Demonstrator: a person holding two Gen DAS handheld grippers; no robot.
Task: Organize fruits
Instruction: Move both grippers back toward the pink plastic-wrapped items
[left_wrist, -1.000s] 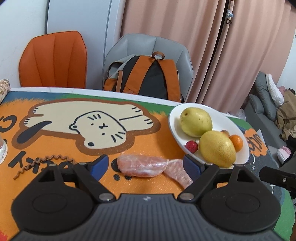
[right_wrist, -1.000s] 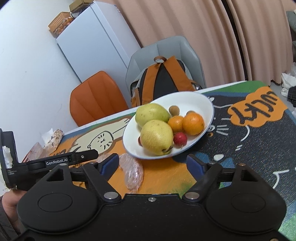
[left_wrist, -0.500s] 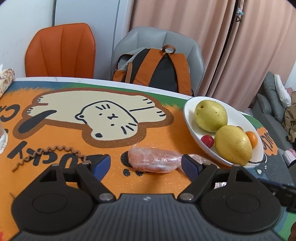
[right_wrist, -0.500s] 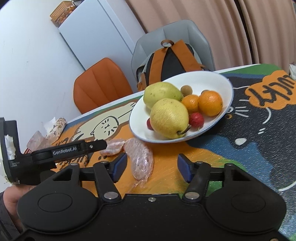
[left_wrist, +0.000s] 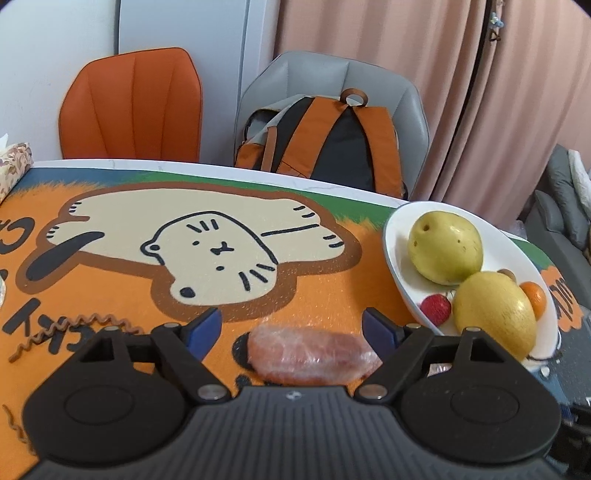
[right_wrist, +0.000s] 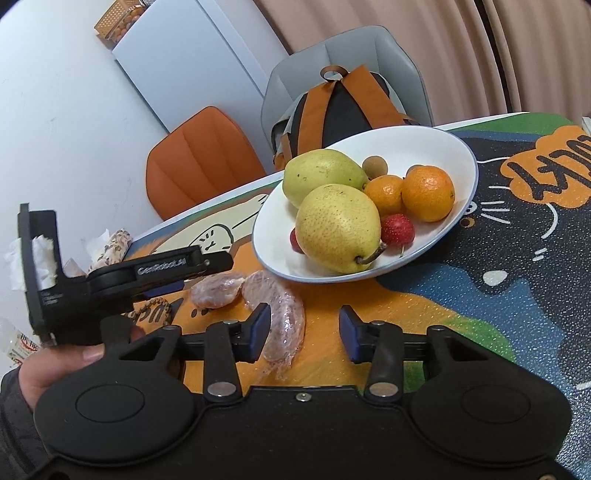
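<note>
A white plate (right_wrist: 406, 147) holds two yellow-green pears (right_wrist: 338, 227), two oranges (right_wrist: 426, 194), small red fruits (right_wrist: 397, 229) and a small brown fruit. Two pink film-wrapped pieces lie on the mat in front of it. The longer wrapped piece (right_wrist: 284, 314) lies partly between the fingers of my right gripper (right_wrist: 304, 330), close to the left pad; its jaws are closing, and the right pad stands clear of it. My left gripper (left_wrist: 291, 328) is open low over the other wrapped piece (left_wrist: 310, 354), which lies between its pads untouched. The plate (left_wrist: 399, 236) is to its right.
The table wears an orange cat-print mat (left_wrist: 207, 251). A coiled brown cord (left_wrist: 74, 328) lies at the left, a tissue box (left_wrist: 14, 166) at the far left. An orange chair (left_wrist: 133, 103) and a grey chair with a backpack (left_wrist: 332, 140) stand behind. A person's hand (right_wrist: 55, 369) holds the left gripper.
The right jaws have narrowed and come down beside the longer wrapped piece. The left gripper has sunk and moved forward, so its wrapped piece now lies between its pads.
</note>
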